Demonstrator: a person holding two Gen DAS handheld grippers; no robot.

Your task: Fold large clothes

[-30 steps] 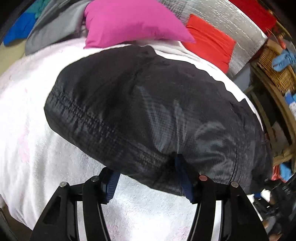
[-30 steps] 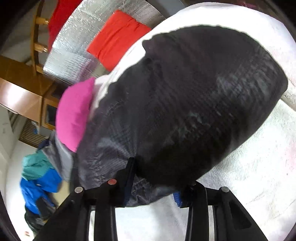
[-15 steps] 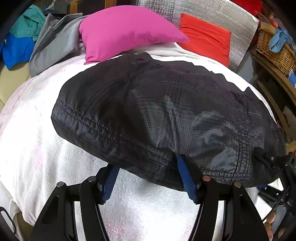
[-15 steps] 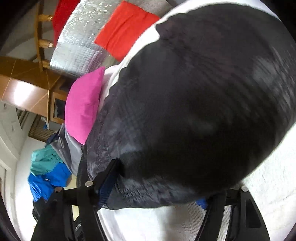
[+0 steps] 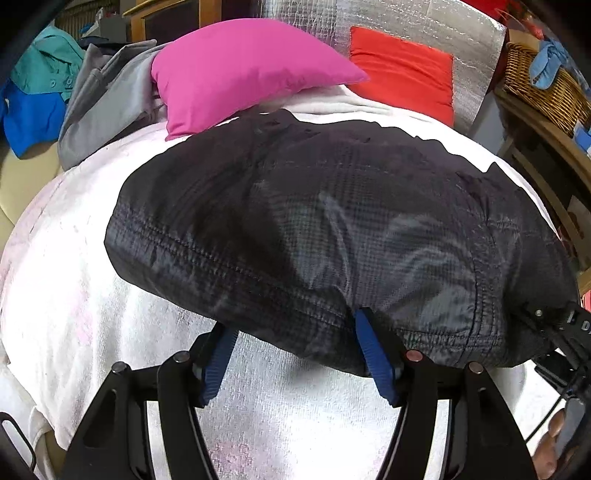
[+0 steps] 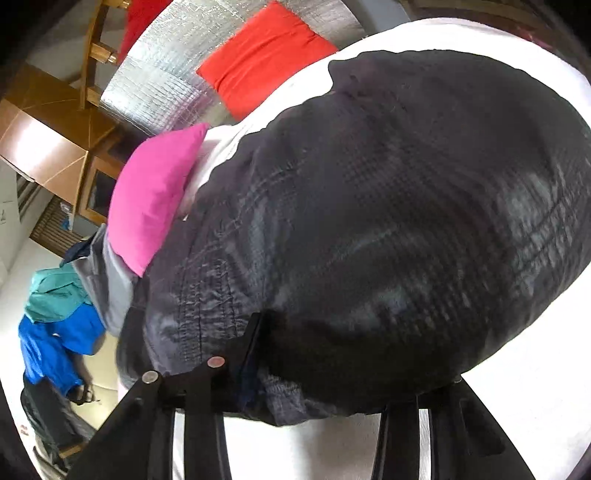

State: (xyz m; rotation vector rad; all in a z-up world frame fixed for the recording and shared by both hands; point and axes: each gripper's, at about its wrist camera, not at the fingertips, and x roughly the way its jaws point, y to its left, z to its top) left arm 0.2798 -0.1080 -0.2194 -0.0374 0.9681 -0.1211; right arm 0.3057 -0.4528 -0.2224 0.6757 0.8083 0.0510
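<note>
- Across the middle of the white towelling cover [image 5: 74, 295] lies the black jacket [image 5: 314, 221], folded into a broad flat bundle, its stitched hem nearest the two grippers.
- Left of the jacket the cover is bare out to its rounded edge; this side of the hem there is bare cover too.
- Beyond the jacket it is crowded: a pink cushion [image 5: 240, 70] touches its far edge, with a red cushion [image 5: 402, 81] against a silver foil sheet [image 5: 406, 22] just behind.
- Beyond the jacket's far left corner is a grey garment [image 5: 107, 107]; a wicker basket [image 5: 539, 88] stands well off to the jacket's right.
- Left gripper [image 5: 295, 325]: jaws wide and released, having just been opening; the hem drapes over the fingertips, not pinched.
- Right gripper [image 6: 354, 350]: jaws have just been closing, with the jacket's bunched corner between them; fabric hides the pads, so I cannot tell whether they clench it.
</note>
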